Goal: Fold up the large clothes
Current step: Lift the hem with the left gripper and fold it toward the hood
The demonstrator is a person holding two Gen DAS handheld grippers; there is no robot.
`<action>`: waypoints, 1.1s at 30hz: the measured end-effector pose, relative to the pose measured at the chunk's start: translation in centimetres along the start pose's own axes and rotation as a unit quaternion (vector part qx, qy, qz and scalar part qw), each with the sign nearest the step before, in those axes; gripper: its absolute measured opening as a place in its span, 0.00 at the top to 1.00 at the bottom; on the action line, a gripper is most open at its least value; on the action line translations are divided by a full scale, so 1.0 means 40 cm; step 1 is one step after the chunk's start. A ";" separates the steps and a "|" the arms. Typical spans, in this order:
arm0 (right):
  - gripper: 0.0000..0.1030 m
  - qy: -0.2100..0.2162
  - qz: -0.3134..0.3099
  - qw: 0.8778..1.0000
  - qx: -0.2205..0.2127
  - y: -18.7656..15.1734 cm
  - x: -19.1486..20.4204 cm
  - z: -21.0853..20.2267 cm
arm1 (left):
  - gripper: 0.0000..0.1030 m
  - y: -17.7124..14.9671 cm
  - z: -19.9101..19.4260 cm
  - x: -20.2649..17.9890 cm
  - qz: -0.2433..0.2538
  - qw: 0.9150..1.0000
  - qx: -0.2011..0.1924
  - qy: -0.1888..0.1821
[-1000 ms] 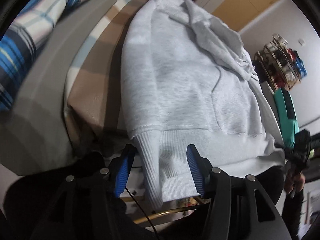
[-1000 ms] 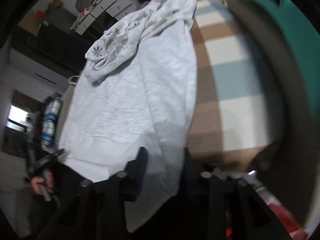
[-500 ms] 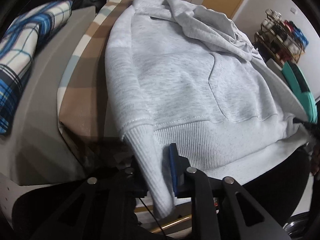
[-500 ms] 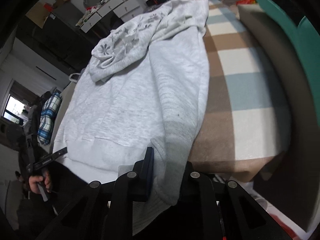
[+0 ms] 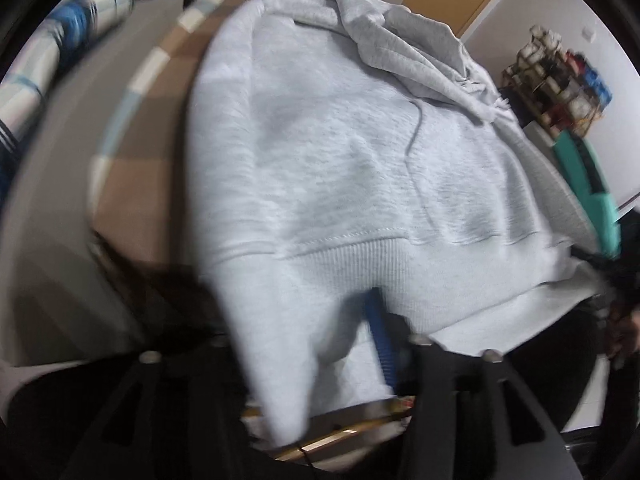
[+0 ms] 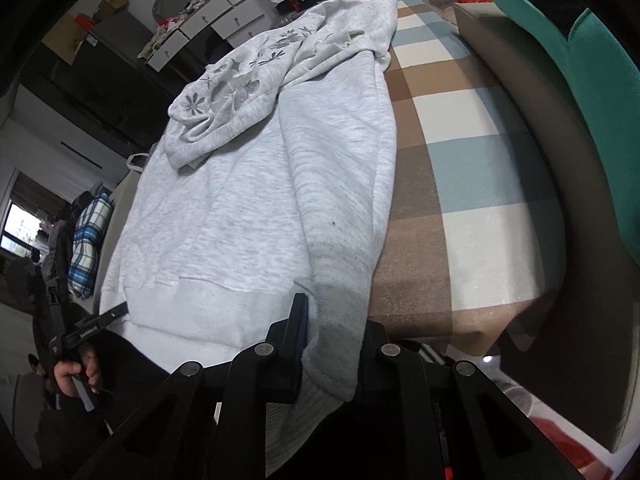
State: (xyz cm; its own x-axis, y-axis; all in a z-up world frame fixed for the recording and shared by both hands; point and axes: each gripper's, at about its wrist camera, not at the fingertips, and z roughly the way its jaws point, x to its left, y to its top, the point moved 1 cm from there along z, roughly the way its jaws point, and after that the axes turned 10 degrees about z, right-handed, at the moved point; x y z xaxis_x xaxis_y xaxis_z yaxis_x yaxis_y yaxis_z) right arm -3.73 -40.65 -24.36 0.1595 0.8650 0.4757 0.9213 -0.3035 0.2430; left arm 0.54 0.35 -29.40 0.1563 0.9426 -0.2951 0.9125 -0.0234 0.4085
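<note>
A light grey hoodie [image 5: 340, 152] lies front up on a checked bed cover [image 5: 136, 128], its hood folded onto the chest; it also shows in the right wrist view [image 6: 240, 208]. My left gripper [image 5: 316, 332] is shut on the hoodie's left sleeve cuff [image 5: 272, 360] at the hem corner; only its blue right fingertip [image 5: 380, 328] shows. My right gripper [image 6: 332, 328] is shut on the right sleeve cuff [image 6: 340, 332] at the other hem corner. The left gripper also shows in the right wrist view [image 6: 96, 324], at the far left.
The checked bed cover [image 6: 452, 184] runs out to the right of the hoodie. A teal cushion [image 6: 572, 64] lies on the grey bed edge. A blue plaid pillow [image 5: 44, 60] lies at the left. White drawers [image 6: 216, 20] and a cluttered shelf [image 5: 556, 80] stand behind.
The left gripper closed from open onto the left cuff and now lifts it, with motion blur. The right gripper stays shut on the right cuff, slightly raised.
</note>
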 end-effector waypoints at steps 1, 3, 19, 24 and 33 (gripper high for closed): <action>0.81 0.000 0.001 1.000 0.001 0.001 0.001 0.003 | 0.59 0.001 0.004 0.006 -0.006 1.000 -0.001 -0.011; 0.81 0.000 -0.002 1.000 0.001 0.000 0.007 0.006 | 0.64 0.005 0.006 0.017 -0.020 0.999 -0.002 -0.036; 0.85 0.060 -0.059 0.993 -0.088 -0.082 0.068 -0.149 | 0.99 -0.053 -0.134 -0.049 0.031 0.998 -0.027 -0.046; 0.85 0.108 -0.049 0.988 -0.103 -0.112 0.070 -0.213 | 0.99 -0.004 -0.213 -0.073 0.058 0.995 -0.061 -0.061; 0.85 0.177 0.011 0.974 -0.141 0.105 0.107 -0.280 | 0.99 0.407 -0.261 -0.076 0.079 0.990 -0.093 -0.071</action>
State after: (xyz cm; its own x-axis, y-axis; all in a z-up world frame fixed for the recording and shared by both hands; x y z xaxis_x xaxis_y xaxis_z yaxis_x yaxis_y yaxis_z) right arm -3.14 -42.68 -11.81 0.0003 0.6797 0.7335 0.7764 -0.4624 0.4283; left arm 10.96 0.58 -12.83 0.3552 0.8758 -0.3269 0.7886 -0.0930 0.6078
